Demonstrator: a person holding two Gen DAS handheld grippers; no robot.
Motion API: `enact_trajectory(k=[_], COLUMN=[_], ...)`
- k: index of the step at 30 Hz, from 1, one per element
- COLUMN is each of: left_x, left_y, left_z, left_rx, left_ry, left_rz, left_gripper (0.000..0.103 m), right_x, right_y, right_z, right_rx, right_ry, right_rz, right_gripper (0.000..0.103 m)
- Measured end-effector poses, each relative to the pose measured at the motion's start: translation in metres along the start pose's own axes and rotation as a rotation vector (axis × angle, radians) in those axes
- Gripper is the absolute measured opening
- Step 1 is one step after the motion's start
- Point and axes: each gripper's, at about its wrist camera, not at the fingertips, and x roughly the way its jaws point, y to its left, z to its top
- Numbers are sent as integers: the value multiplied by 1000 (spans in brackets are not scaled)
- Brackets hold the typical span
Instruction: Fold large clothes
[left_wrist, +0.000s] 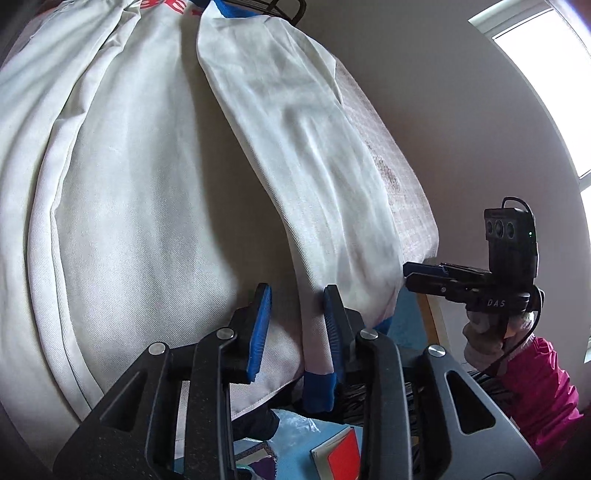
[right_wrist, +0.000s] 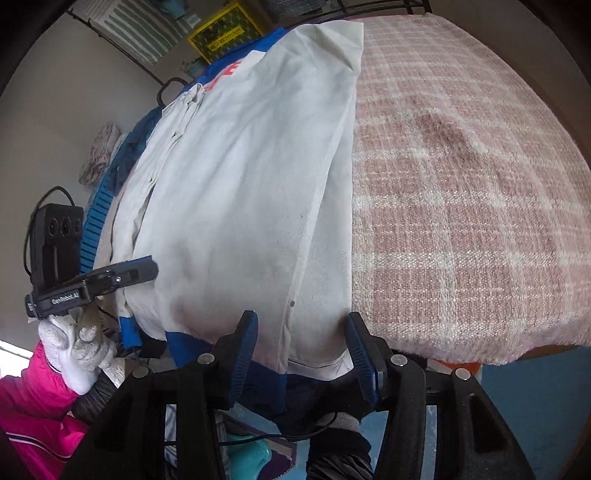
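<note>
A large white garment (left_wrist: 122, 192) with blue trim and red lettering lies spread over a pink plaid blanket (right_wrist: 461, 206). Its long sleeve (left_wrist: 303, 155) lies folded along the right side and ends in a blue cuff (left_wrist: 317, 391). My left gripper (left_wrist: 295, 317) is open at the garment's near hem, its fingers astride the sleeve edge. My right gripper (right_wrist: 299, 350) is open at the near hem (right_wrist: 317, 365), its jaws on either side of the white cloth. Each gripper shows in the other's view, the right one (left_wrist: 424, 275) and the left one (right_wrist: 144, 271), both beside the garment.
The blanket's near edge (right_wrist: 480, 350) drops to a blue floor (right_wrist: 535, 391). A window (left_wrist: 546, 59) is at the right. Shelves with a yellow box (right_wrist: 221, 33) stand at the back. Loose items and a red-and-white packet (left_wrist: 340, 458) lie below the hem.
</note>
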Motion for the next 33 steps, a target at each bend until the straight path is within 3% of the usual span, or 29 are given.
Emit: enact_trajectory(k=[2,3,4,7,10,17,18,21,22,26,33], left_x=[1,2,3,6,10,10,10,11,12,12,23], left_y=[2,2,2,2,1,1,0,-1,-2,-11,-32], left_z=[-1,-1,-2,-4,-3,-4,-4,-4,-4,-4,-2], left_rx=[2,6,12,21,22,40,41,42,39,43,101], left_ry=[0,2,3,2,4,4,5,2,1,-3,11], left_rz=[-1,1,3,8,11,15,15,16,15,-5,-17], left_gripper=[20,11,9,6,5,5,5,4,4,3,3], right_x=[-2,-4,-4,1,8,15,18,23,20,3,-16], right_y=[-6,-7,-6,2,19,15,16,20,23,27,6], right_z=[-3,-3,-4,-5,-5,-13,-14,-13,-13,-15,-17], right_rx=[30,37,35,7,-49,-23,-30,-49,-61,-93,-54], right_ry=[-7,-8,-10,17,32,85,92,105,97,65,33], right_rz=[29,39,50,79,23,44,38,28,12,-47,-79], right_gripper=[53,52,48,36,36,38,34,3,1,0,0])
